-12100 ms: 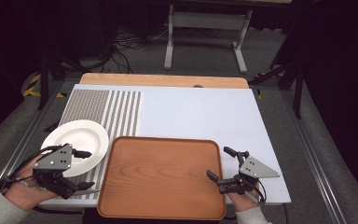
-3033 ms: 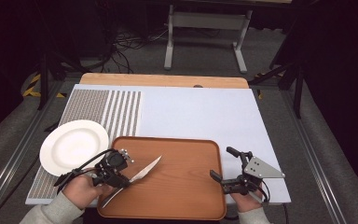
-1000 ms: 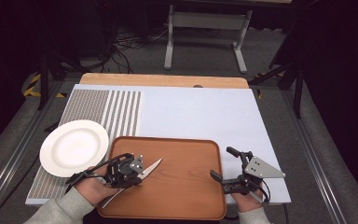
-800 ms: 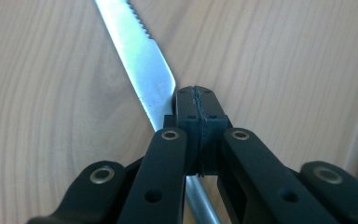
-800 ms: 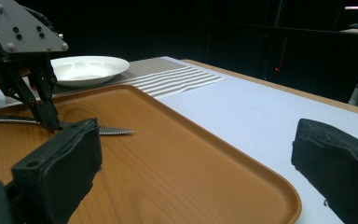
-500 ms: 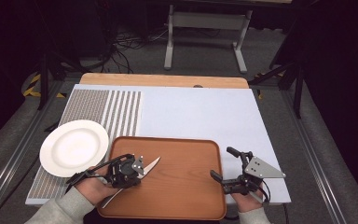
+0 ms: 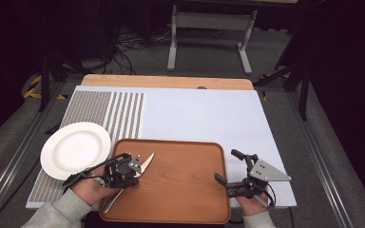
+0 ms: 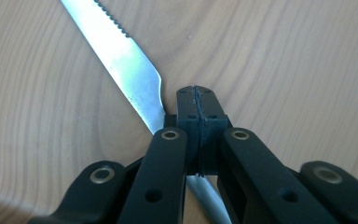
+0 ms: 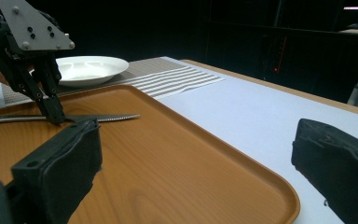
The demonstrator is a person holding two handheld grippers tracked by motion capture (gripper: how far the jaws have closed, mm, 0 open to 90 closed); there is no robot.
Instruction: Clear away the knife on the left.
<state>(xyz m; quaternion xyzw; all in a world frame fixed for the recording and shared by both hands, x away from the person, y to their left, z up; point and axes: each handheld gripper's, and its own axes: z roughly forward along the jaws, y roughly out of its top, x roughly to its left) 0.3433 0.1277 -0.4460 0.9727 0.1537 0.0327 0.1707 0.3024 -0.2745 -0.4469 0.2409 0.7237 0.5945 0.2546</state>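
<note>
Since half a second earlier, your left gripper had barely shifted; compared with three seconds earlier, it had carried the knife leftward and lower on the tray.

- Left gripper: jaws pressed together. In the left gripper view the serrated steel table knife ran beside and under them, not between the pads. In the right gripper view the tips touched the knife as it lay flat. I judged you were pinning or sliding it, not lifting; whether the jaws pinched anything I could not tell.
- Knife: flat on the left part of the brown wooden rectangular tray, blade pointing away from you, handle toward the tray's near-left corner.
- Right gripper: jaws spread wide, holding nothing, parked at the tray's right rim, probably waiting.
- Round white ceramic plate: just left of the tray, on the grey-striped part of the pale blue mat.
- Beyond: wooden table edge, then a dark room with grey floor, loose cables and a metal stand.
</note>
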